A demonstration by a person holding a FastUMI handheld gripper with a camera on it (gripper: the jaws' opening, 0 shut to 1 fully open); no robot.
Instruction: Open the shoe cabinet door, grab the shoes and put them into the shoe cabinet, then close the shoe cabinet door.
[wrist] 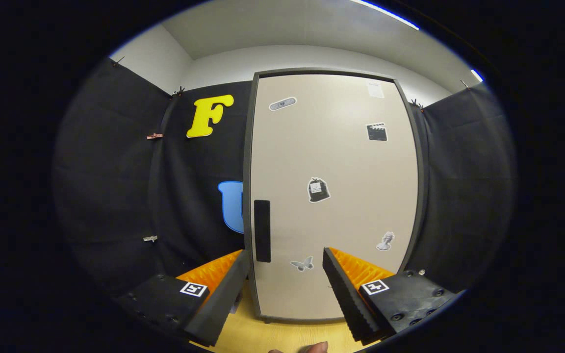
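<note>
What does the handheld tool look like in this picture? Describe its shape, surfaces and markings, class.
The tool has two wedge-shaped fingers with ridged inner faces. Behind each finger sits a dark block with screw holes, and each block carries a small square black-and-white marker. No cable is visible. At the bottom, between the fingers, part of a hand shows.

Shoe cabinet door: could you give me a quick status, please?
Gripper open, holding nothing. Shoe cabinet door shut, dark handle just beyond the fingers. Nothing between them.
</note>
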